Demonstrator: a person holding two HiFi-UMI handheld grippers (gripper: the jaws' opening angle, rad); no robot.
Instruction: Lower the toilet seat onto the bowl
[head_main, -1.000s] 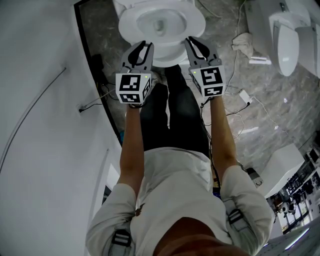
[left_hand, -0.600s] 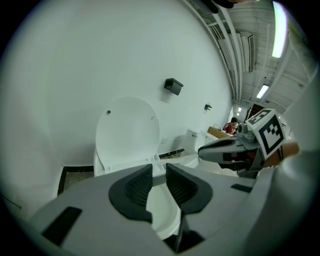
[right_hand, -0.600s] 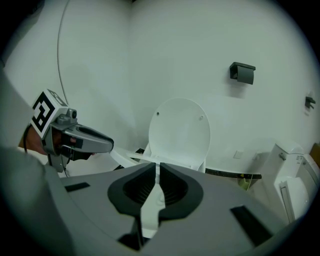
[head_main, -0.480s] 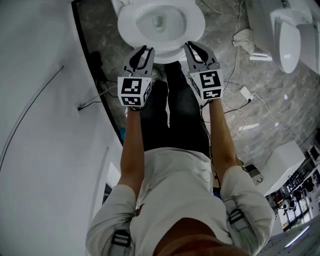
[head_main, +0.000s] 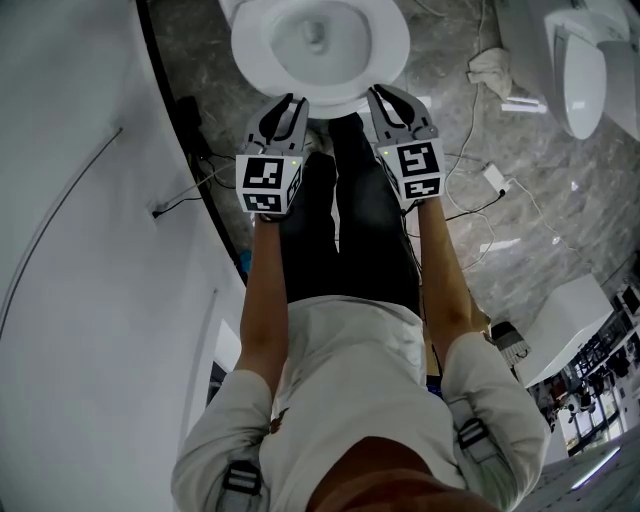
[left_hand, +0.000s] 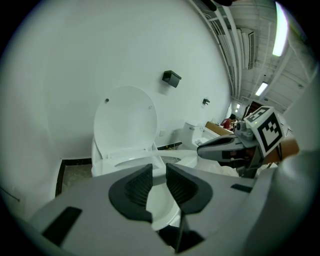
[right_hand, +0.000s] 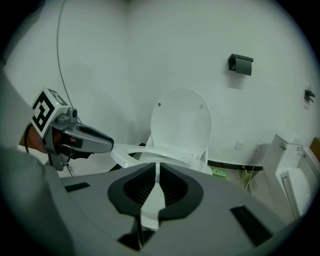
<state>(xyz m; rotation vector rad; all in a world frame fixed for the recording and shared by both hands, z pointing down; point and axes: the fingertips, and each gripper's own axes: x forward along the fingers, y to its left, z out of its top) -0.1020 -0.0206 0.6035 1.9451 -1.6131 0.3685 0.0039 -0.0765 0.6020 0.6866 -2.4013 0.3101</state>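
Note:
The white toilet seat (head_main: 392, 52) lies flat on the bowl (head_main: 345, 95) at the top of the head view. Its lid (left_hand: 125, 120) stands upright against the wall, also seen as the lid (right_hand: 181, 120) in the right gripper view. My left gripper (head_main: 292, 100) hovers over the front left of the rim, its jaws a little apart with nothing between them (left_hand: 159, 172). My right gripper (head_main: 380, 93) hovers over the front right of the rim. Its jaws (right_hand: 156, 172) stand almost together, and only the white toilet shows through the slit.
A white wall and dark baseboard (head_main: 190, 150) run down the left. A second toilet (head_main: 578, 70) stands at the right, with a rag (head_main: 490, 72), a white adapter (head_main: 493, 180) and cables (head_main: 470, 215) on the marble floor. A black holder (right_hand: 240, 64) hangs on the wall.
The toilet has slid slightly up in the head view. Both grippers stay side by side over the front rim, a little nearer its edge. The jaws look unchanged.

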